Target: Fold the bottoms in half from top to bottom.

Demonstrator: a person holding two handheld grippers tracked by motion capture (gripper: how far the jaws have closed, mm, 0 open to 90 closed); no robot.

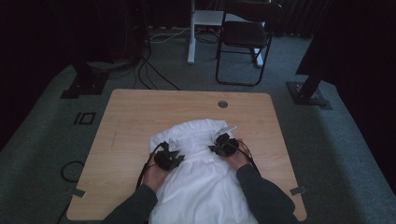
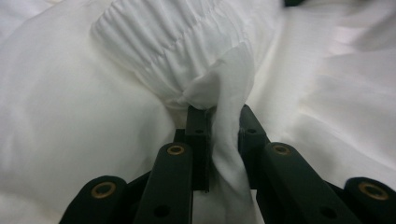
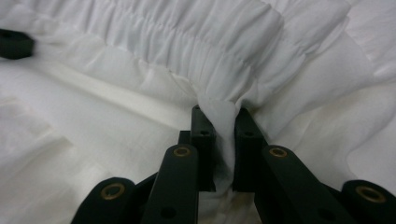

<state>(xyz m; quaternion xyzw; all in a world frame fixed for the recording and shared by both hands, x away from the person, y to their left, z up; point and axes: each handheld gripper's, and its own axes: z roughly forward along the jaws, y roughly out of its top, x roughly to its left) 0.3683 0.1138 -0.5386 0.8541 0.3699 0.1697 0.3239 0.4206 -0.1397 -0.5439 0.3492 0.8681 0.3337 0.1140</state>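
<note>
A white garment point(image 1: 201, 182) with a gathered elastic band point(image 1: 196, 133) lies on the wooden table point(image 1: 130, 116), its lower part hanging over the near edge. My left gripper point(image 1: 169, 158) sits on the garment's left side, shut on a fold of white cloth point(image 2: 224, 135) just below the gathered band point(image 2: 173, 37). My right gripper point(image 1: 224, 145) sits on the right side, shut on a pinch of cloth point(image 3: 223, 121) at the edge of the gathered band point(image 3: 196, 42). In the right gripper view a black part of the left gripper point(image 3: 14, 44) shows far left.
The table has a round cable hole point(image 1: 222, 104) near its far edge. Bare wood lies left, right and beyond the garment. A black folding chair point(image 1: 245, 37) and cables point(image 1: 154, 74) are on the carpet behind the table.
</note>
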